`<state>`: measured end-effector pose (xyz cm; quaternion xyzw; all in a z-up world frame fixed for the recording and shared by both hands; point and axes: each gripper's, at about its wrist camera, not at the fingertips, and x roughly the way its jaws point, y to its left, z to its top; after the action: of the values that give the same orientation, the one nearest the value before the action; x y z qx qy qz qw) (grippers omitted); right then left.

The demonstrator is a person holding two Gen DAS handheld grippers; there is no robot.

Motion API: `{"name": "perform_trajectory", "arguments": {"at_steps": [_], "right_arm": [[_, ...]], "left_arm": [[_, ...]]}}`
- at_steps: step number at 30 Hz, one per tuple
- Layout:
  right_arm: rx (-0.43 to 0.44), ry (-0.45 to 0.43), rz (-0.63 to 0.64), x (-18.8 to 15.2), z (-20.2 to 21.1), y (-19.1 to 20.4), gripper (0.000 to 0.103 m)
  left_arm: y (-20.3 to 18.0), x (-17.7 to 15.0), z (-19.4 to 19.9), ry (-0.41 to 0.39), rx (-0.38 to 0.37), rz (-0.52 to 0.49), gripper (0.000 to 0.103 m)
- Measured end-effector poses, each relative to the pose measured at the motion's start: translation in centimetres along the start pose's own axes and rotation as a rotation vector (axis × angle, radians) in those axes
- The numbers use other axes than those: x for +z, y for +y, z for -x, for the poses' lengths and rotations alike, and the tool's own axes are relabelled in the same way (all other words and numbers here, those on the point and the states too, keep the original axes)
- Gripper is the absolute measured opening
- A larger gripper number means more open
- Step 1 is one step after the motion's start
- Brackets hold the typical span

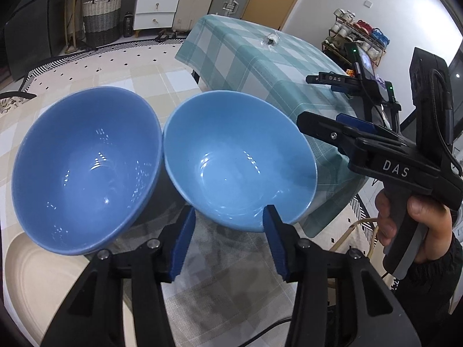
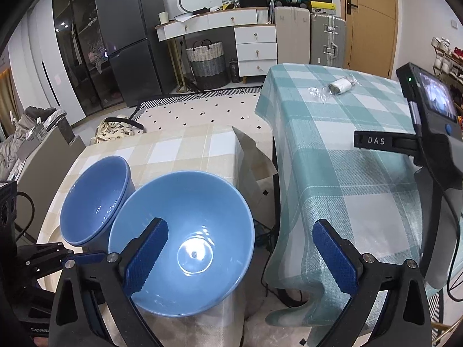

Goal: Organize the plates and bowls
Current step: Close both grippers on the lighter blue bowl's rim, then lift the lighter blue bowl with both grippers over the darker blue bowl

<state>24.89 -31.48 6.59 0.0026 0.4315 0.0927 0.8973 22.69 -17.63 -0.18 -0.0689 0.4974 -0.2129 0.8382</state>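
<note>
Bowls, two blue ones, a darker bowl and a lighter bowl, sit rim to rim on a beige checked tablecloth. Both the left gripper and right gripper are spread wide, holding nothing. Nesting them well likely means pinching the lighter bowl's near rim squarely, then lifting it level.
</note>
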Motion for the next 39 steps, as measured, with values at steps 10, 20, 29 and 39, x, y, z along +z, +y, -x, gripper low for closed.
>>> {"name": "perform_trajectory", "arguments": {"at_steps": [10,20,29,39], "right_arm": [[-0.013,0.105,0.034,-1.1,-2.5,0.3,0.061],[-0.019,0.158,0.014,-1.5,-4.3,-0.5,0.038],[-0.024,0.166,0.039,-1.6,-5.0,0.0,0.016],[-0.037,0.152,0.051,-1.7,-4.5,0.3,0.012]], "left_arm": [[1.2,0.0,-1.0,-0.008,0.048,0.027,0.047],[1.7,0.3,-1.3,-0.016,0.069,0.034,0.044],[1.6,0.5,-1.5,-0.020,0.075,0.013,0.030],[1.1,0.6,-1.3,-0.025,0.096,-0.019,0.029]]}}
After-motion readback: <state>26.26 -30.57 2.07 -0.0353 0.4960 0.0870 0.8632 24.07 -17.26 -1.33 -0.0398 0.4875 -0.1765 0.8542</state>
